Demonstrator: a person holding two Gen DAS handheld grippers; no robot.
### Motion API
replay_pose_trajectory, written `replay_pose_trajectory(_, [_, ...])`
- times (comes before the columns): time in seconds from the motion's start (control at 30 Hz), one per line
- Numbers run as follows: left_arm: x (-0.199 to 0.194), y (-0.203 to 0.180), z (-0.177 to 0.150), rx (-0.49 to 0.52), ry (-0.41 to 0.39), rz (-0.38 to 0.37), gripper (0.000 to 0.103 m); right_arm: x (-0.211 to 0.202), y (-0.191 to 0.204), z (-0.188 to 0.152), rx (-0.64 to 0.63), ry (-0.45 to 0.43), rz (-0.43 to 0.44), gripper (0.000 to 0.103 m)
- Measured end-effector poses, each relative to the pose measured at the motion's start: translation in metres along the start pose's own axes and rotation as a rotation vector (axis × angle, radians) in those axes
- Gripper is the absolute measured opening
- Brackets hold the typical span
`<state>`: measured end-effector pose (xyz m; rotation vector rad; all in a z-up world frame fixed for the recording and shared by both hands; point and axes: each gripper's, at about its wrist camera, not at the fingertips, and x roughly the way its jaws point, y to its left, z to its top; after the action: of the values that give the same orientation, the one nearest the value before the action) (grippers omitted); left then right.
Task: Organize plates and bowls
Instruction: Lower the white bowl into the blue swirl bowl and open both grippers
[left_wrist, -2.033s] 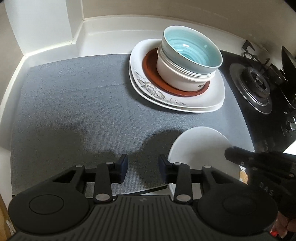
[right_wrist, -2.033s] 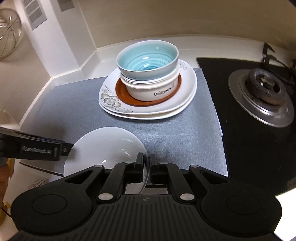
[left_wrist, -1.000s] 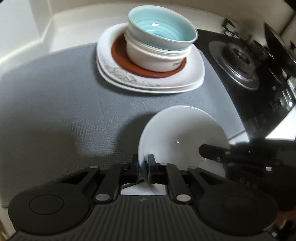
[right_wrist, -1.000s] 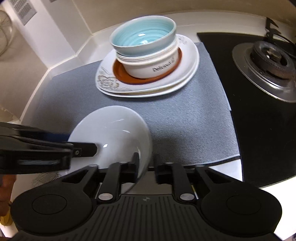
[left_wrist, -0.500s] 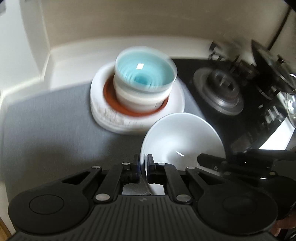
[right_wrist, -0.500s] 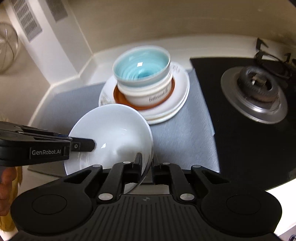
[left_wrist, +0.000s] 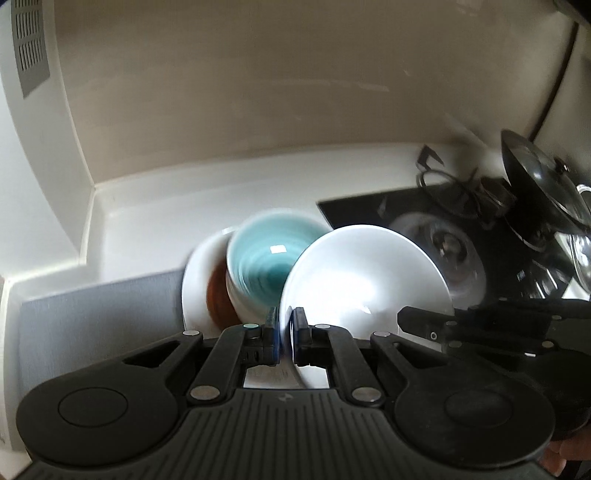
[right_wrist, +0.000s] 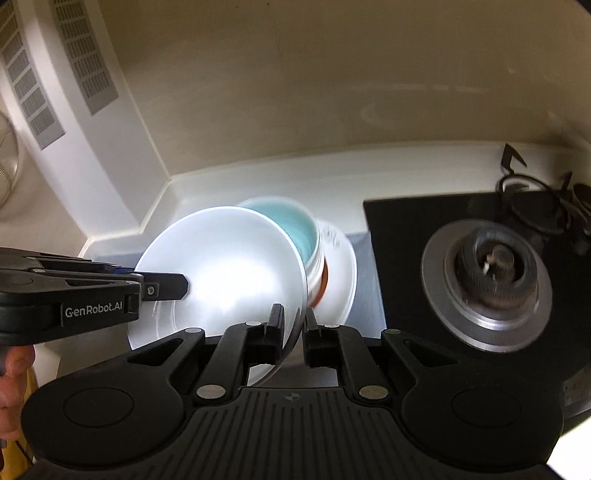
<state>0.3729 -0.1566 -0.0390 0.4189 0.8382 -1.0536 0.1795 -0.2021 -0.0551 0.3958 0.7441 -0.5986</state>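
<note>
Both grippers hold a plain white bowl (left_wrist: 365, 273) by opposite rims, lifted above the counter. My left gripper (left_wrist: 284, 332) is shut on its left rim. My right gripper (right_wrist: 294, 332) is shut on its right rim; the bowl also shows in the right wrist view (right_wrist: 229, 273). Behind it stands a stack: a turquoise bowl (left_wrist: 262, 254) nested in a white bowl, on a brown saucer (left_wrist: 218, 299) and white plates (left_wrist: 195, 280). In the right wrist view the white bowl hides most of the turquoise bowl (right_wrist: 295, 229).
A grey mat (left_wrist: 92, 314) covers the counter under the stack. A black gas hob with a burner (right_wrist: 491, 273) lies to the right. A pot lid (left_wrist: 535, 192) stands at the far right. White walls close the back and left.
Both grippers have lifted the white bowl higher and carried it toward the stack. It now overlaps the turquoise bowl in both views. The view has tilted up toward the wall.
</note>
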Motion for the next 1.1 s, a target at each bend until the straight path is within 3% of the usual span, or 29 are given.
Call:
replay_pose_trajectory(0.4, [0.054,0.026,0.043,-0.048,0.038,0.016,0.008,0.061,-0.003,0.053,-0.018,0.034,-0.034,0.010])
replay_pose_trajectory(0.7, [0.083,0.034,0.042,-0.040,0.079,0.012,0.008,0.093,-0.007,0.055,-0.014,0.078,-0.053,0.010])
replay_pose_trajectory(1.1, [0.096,0.037,0.040,-0.043,0.079,0.014,0.008,0.110,0.000,0.051,-0.083,0.046,-0.109,0.012])
